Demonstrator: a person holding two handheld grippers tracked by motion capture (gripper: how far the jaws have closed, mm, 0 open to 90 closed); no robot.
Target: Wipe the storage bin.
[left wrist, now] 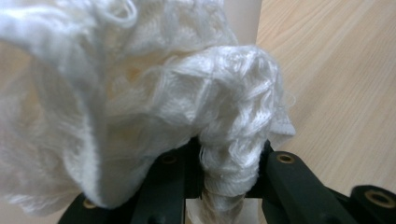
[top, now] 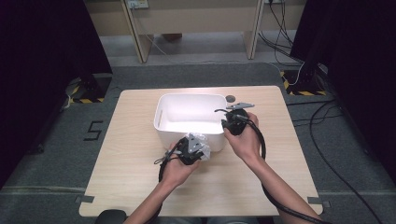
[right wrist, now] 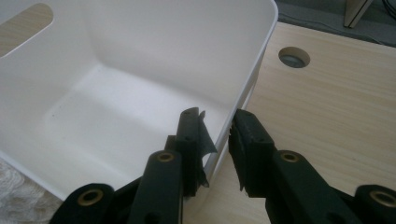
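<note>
With my left gripper point(top: 195, 148) pinching the white knitted cloth point(left wrist: 154, 107) and my right gripper point(right wrist: 217, 140) clamping the white plastic bin's rim point(right wrist: 254, 51), I should lift the cloth clear over the near wall before letting go.

The wall of a white bin point(right wrist: 243, 88) is straddled by the right gripper point(right wrist: 219, 140), one black jaw set inside, the other outside over the wooden table point(right wrist: 336, 116). Whether the pads press the wall cannot be told. Beyond the outer finger, a round hole point(right wrist: 294, 57) is seen. A handle slot point(right wrist: 25, 28) is cut in the far wall.
</note>
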